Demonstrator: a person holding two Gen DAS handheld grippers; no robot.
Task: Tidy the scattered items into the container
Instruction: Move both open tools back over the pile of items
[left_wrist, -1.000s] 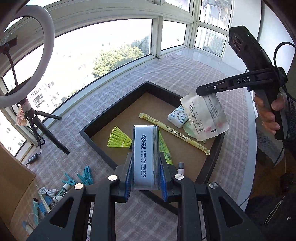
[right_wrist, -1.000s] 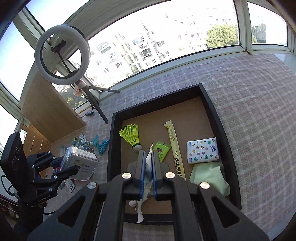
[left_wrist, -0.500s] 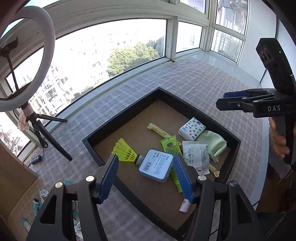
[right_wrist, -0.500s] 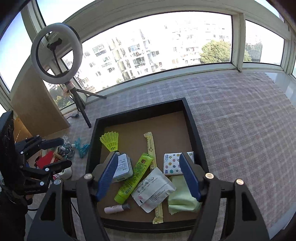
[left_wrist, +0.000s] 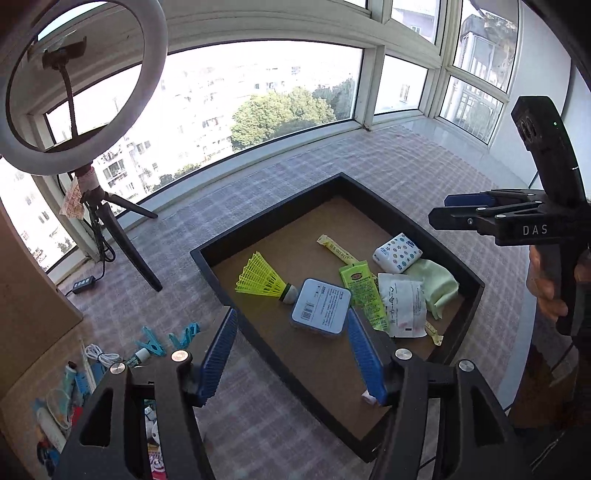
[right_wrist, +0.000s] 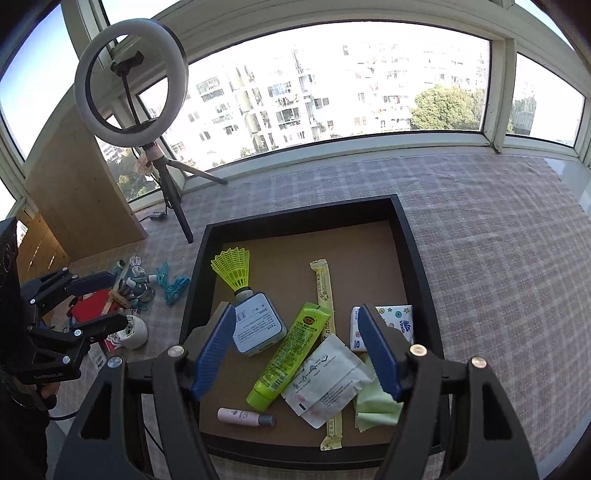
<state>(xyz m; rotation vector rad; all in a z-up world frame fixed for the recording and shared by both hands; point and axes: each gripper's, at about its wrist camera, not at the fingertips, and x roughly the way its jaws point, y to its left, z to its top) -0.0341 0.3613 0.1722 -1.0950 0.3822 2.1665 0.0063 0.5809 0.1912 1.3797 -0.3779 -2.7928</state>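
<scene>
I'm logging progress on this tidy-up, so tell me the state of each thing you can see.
Left claw: open, empty.
Right claw: open, empty.
Black tray: holding items.
Rounded white tin: flat in tray.
White paper sachet: flat in tray.
Yellow shuttlecock: on its side.
Blue clips: outside tray.

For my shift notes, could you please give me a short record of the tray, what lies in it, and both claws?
container: black tray, brown floor
in tray: yellow shuttlecock, white tin, green tube, long yellow sachet, white pouch, tissue pack, green cloth, small pink bottle
outside tray: blue clips on the checked cloth
left claw: open, just opened, empty
right claw: open, just opened, empty
</scene>
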